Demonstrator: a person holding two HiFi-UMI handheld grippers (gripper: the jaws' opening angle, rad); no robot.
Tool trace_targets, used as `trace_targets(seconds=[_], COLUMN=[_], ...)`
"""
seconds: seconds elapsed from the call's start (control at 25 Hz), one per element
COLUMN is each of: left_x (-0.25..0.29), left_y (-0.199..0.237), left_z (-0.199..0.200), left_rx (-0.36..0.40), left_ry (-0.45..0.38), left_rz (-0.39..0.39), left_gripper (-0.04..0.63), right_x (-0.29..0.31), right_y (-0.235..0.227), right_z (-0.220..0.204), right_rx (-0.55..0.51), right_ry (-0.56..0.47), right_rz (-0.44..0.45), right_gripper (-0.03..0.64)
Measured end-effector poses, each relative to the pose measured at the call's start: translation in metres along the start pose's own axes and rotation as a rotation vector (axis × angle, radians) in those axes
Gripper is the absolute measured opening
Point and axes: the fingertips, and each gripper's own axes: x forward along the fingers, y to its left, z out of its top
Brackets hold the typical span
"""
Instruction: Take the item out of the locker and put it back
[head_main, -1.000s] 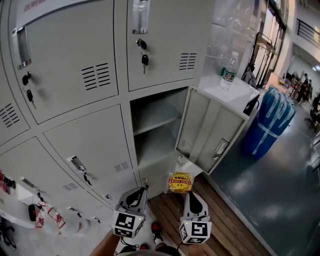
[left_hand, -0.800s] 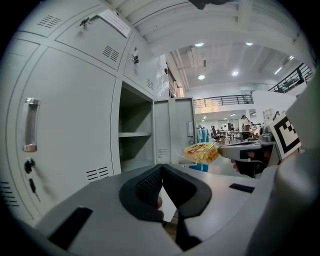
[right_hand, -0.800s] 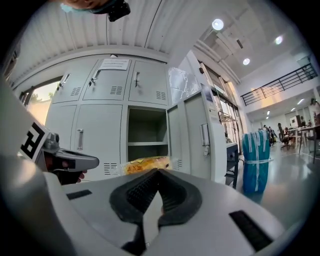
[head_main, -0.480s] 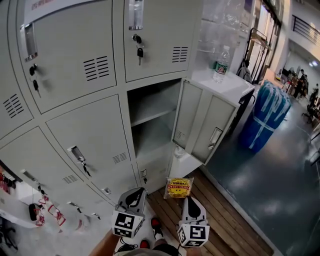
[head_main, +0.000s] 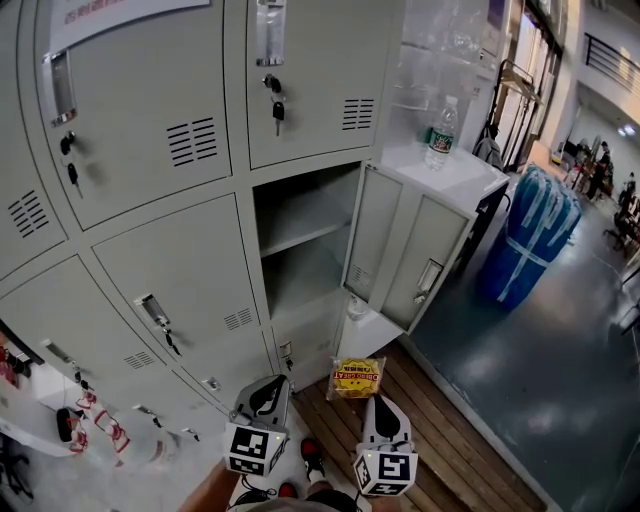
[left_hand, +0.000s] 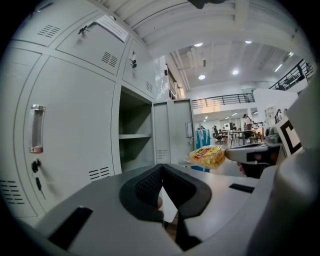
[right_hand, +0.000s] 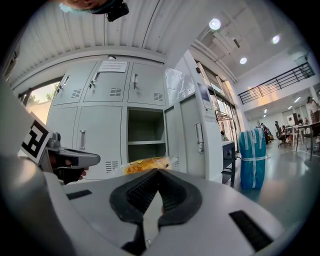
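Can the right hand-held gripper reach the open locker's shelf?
Probably yes: the door stands open, nothing blocks the shelf, and the right hand-held gripper, clamping a snack bag, faces it.

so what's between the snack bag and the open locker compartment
Nothing; the right gripper view shows the snack bag facing the open compartment with only bare air between.

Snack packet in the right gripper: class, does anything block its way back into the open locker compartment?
Nothing visible does. The snack packet, clamped in the right gripper, faces the open compartment. The door is swung aside to the right, and the shelf inside looks bare.
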Motion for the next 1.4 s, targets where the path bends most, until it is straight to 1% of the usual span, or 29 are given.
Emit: trace_targets(seconds=[0.48, 0.76, 0.92, 1.24, 1.4], left_x=[0.016, 0.035, 0.048, 0.069, 0.073], left_y=[0.003, 0.017, 0.038, 0.08, 0.097], left_z=[-0.003, 0.003, 0.011, 0.029, 0.031], left_rx=[-0.008, 0.001, 0.013, 0.006, -0.004], left_ry=[0.012, 0.007, -0.005, -0.014, -0.017], left_rz=[0.005, 0.023, 0.064, 0.161, 0.209], left_gripper=[0.021, 0.021, 0.022, 0.023, 0.022], right_x=[0.017, 0.05, 0.081, 0.152, 0.183], right_y=[-0.003, -0.002, 0.003, 0.017, 0.028], right_z=[0.002, 0.014, 0.03, 0.078, 0.1], right_rx=[0.016, 0.061, 0.072, 0.097, 0.107], right_ry=[-0.002, -0.023, -0.055, -0.117, -0.141], right_rz=[0.025, 0.071, 0.116, 0.227, 0.278], right_gripper=[0.017, 0.017, 0.017, 0.017, 0.017])
